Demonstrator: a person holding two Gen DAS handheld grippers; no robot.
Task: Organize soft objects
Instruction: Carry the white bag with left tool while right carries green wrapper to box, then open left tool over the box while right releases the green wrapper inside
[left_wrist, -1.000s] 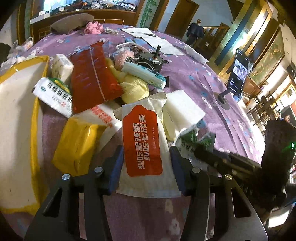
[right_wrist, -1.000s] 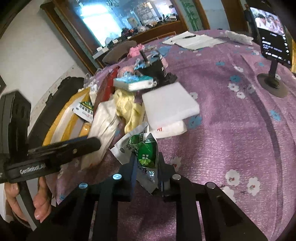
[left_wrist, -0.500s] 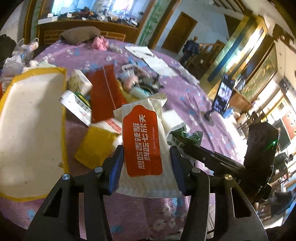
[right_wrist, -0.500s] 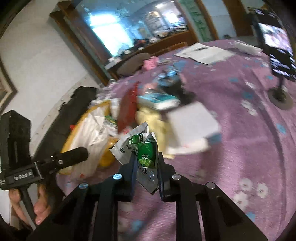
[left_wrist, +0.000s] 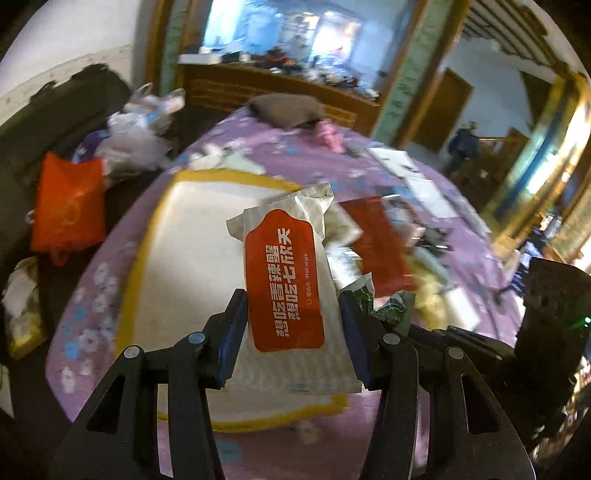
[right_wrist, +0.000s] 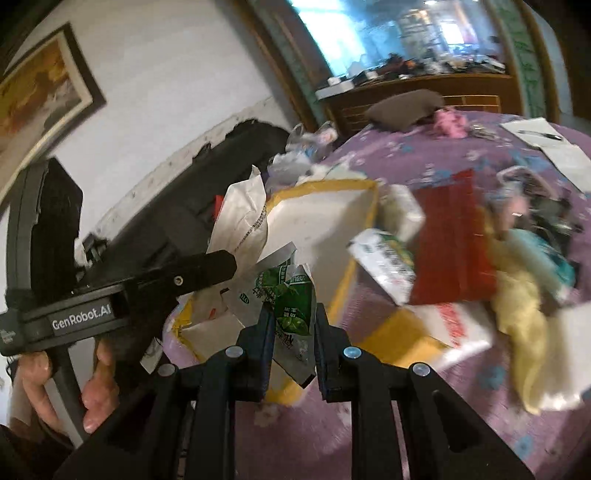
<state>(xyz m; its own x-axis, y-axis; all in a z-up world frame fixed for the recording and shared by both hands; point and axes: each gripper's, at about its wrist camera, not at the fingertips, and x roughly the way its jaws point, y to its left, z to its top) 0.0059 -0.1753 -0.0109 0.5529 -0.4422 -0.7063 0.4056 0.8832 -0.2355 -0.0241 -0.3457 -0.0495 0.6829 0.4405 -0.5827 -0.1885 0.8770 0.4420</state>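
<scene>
1. The left gripper (left_wrist: 291, 328) holds a wet wipe pack (left_wrist: 286, 291), its jaws pressed against the two long sides of the pack's near end.
2. The pack's long axis runs along the fingers and away from the camera; its crimped far end points up and forward, over a white tray with a yellow rim (left_wrist: 173, 254) that lies on the purple flowered desk (left_wrist: 88, 302).
3. The pack's orange label (left_wrist: 282, 280) faces the camera, with its print running lengthwise.
4. The right gripper (right_wrist: 293, 347) has its jaws nearly closed on a thin green-and-white sachet (right_wrist: 291, 302), pinching it flat-side to flat-side.
5. The sachet stands roughly upright between the fingers. Its long axis leans a little, its crumpled top end points up and to the left of the view, and a lower corner hangs below the pads.
6. In the right wrist view the sachet hangs above the near yellow edge of the tray (right_wrist: 347, 280), just beside the left gripper's finger and the white back of the wipe pack (right_wrist: 240, 218).
7. A red flat packet (right_wrist: 454, 236), a white tissue pack with green print (right_wrist: 384, 262) and a yellow cloth (right_wrist: 521, 306) lie blurred on the desk to the right of the tray.
8. A hand (right_wrist: 66, 376) grips the left tool's handle at lower left.
</scene>
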